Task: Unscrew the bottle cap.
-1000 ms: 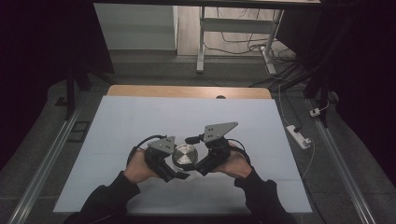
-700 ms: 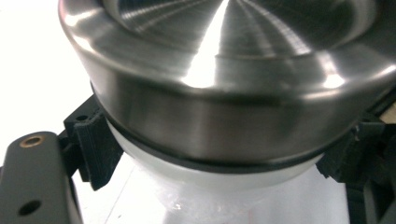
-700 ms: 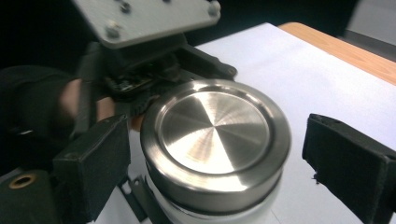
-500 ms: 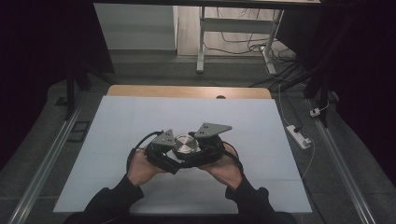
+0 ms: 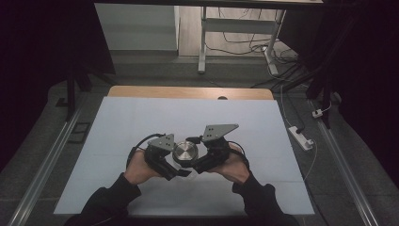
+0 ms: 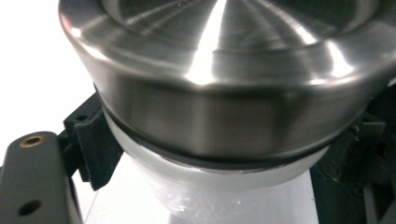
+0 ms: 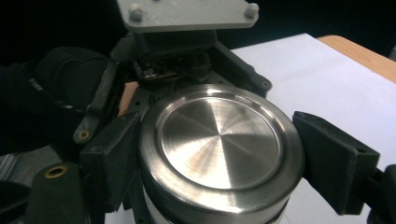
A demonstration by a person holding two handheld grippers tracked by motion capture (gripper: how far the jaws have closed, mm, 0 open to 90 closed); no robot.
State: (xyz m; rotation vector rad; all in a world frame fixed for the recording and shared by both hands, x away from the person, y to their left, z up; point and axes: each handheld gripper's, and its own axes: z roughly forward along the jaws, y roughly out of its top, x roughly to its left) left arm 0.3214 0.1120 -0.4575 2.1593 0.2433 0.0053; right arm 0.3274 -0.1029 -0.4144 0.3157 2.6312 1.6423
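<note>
A small jar with a frosted body (image 6: pixel 210 191) and a brushed steel lid (image 5: pixel 184 153) (image 7: pixel 219 144) is held over the white table between both hands. My left gripper (image 5: pixel 180 165) (image 6: pixel 222 149) is shut on the jar's body just under the lid, with black pads (image 6: pixel 93 144) on either side. My right gripper (image 5: pixel 192 159) (image 7: pixel 219 154) comes in from the right. Its jaws have just been closing, and its pads (image 7: pixel 327 158) now press on the rim of the lid between them. The left gripper's grey plate (image 7: pixel 187 14) faces the right gripper's camera.
A white sheet (image 5: pixel 141 122) covers the table, with a wooden strip (image 5: pixel 188 92) at the far edge. On the floor to the right lies a power strip (image 5: pixel 301 137). Metal rails (image 5: pixel 47 165) run along both sides, and a desk frame (image 5: pixel 202 42) stands behind.
The right gripper's jaws have come in from wide apart onto the lid. Both hands drew closer together around the jar, which shifted only slightly.
</note>
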